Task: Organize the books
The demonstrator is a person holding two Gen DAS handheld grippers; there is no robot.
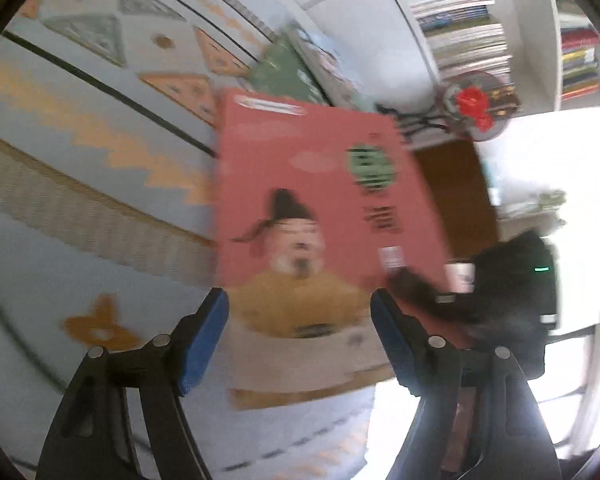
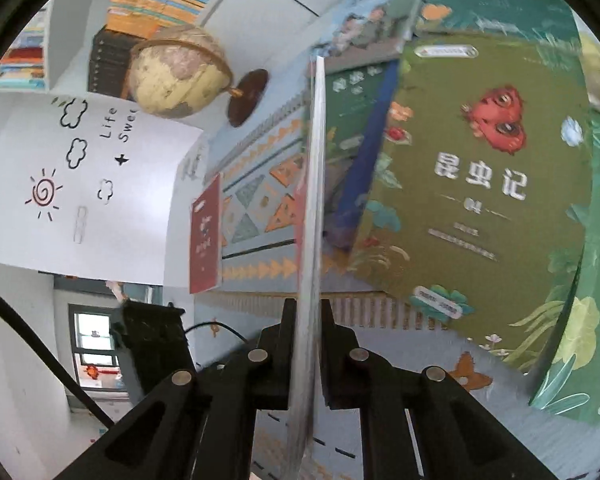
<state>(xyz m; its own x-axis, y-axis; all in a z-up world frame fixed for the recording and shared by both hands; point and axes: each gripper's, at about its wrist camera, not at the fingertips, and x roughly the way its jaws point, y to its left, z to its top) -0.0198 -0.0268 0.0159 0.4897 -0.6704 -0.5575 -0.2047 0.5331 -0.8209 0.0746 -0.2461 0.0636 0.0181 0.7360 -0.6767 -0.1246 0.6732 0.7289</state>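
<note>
The blue fingers (image 1: 208, 340) of the left gripper (image 1: 300, 320) are held apart around the near short edge of the flat pink paper book (image 1: 320, 200), which is pinched edge-on by the right gripper (image 2: 306, 312).

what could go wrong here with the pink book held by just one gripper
1. The right gripper pinches the pink book only at one edge; the thin book could sag or slip out.
2. The left gripper is open around the cover without pressing on it, so it gives no support yet.
3. Loose green books lie overlapped on the rug nearby; a swing could knock them.
</note>
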